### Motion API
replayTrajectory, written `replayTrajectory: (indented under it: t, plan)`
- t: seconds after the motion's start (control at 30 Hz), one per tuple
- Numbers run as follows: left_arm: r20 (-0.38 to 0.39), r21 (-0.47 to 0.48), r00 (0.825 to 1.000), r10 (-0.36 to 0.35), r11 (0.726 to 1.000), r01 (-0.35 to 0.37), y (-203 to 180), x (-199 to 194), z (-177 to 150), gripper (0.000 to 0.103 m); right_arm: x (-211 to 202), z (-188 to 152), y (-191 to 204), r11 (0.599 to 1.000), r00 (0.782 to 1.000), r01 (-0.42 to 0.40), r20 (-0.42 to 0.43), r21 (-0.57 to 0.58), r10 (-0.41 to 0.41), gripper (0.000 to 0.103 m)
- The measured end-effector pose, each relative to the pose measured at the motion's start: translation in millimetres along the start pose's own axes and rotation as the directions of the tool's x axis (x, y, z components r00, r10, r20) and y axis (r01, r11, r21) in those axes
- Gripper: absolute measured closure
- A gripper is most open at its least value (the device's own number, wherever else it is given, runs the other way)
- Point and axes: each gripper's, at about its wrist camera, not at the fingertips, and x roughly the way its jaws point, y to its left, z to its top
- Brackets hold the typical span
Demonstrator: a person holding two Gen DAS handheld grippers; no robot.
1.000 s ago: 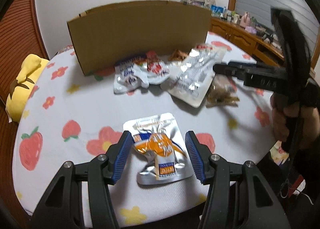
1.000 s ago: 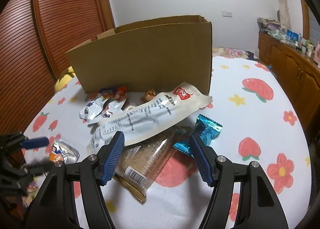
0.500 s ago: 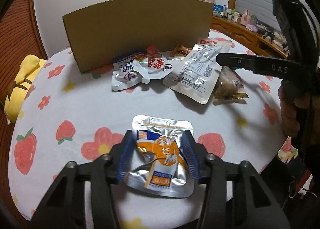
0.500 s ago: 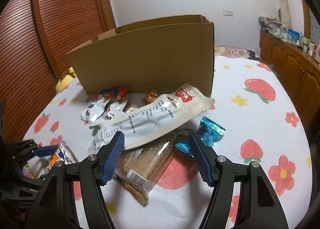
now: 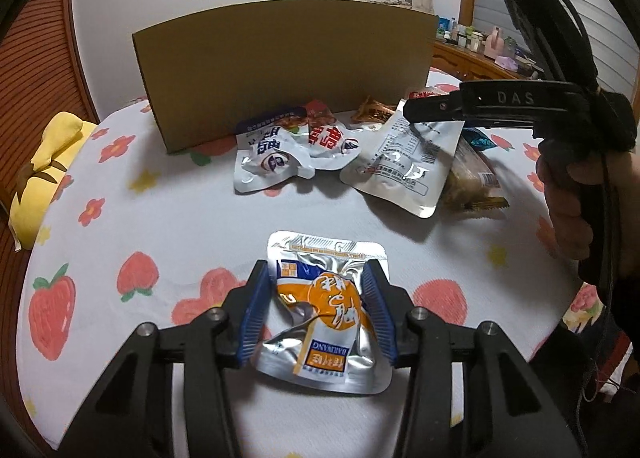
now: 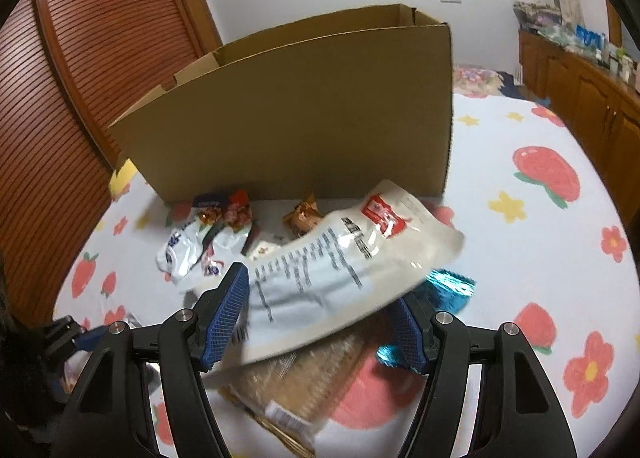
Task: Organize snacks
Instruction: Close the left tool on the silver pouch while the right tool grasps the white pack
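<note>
Clamping the orange foil pouch (image 5: 320, 306), left gripper (image 5: 318, 312); right gripper (image 6: 320, 314) agape astride white packet (image 6: 340, 270); pile at box's (image 6: 304, 106) six o'clock still unsorted.

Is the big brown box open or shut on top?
Open. In the right wrist view the box shows its top flaps standing up and no lid. What is inside is hidden.
</note>
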Motion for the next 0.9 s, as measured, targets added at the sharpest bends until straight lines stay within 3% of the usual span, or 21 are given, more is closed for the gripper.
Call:
replayTrajectory:
  t: [0.13,0.43,0.57,0.87,0.9]
  plan:
    - [0.006,-0.022,1.000,0.006,1.000,-0.006,3.9,0.7,1.4,0.059,6.9,4.2,2.2,1.000,1.000,0.010,-0.019,0.003,-0.010,0.034]
    - [0.021,-0.038,1.000,0.003,0.999,-0.002,7.9,-0.5,4.9,0.064,6.7,8.6,5.4,1.000,1.000,0.009,-0.013,0.011,-0.009,0.054]
    - [0.049,-0.059,0.999,-0.005,0.998,0.007,12.4,-7.6,9.0,0.077,0.5,10.6,1.8,0.999,1.000,0.007,0.009,0.033,-0.007,0.063]
    - [0.066,-0.055,0.998,-0.002,0.998,0.005,12.8,-12.3,10.6,0.082,-24.9,17.7,8.1,0.999,0.997,-0.028,0.072,0.022,0.026,0.079]
    - [0.076,-0.054,0.997,0.001,0.999,0.003,12.2,-14.9,10.7,0.091,-26.7,17.9,9.7,0.999,0.997,-0.029,0.076,0.018,0.028,0.080]
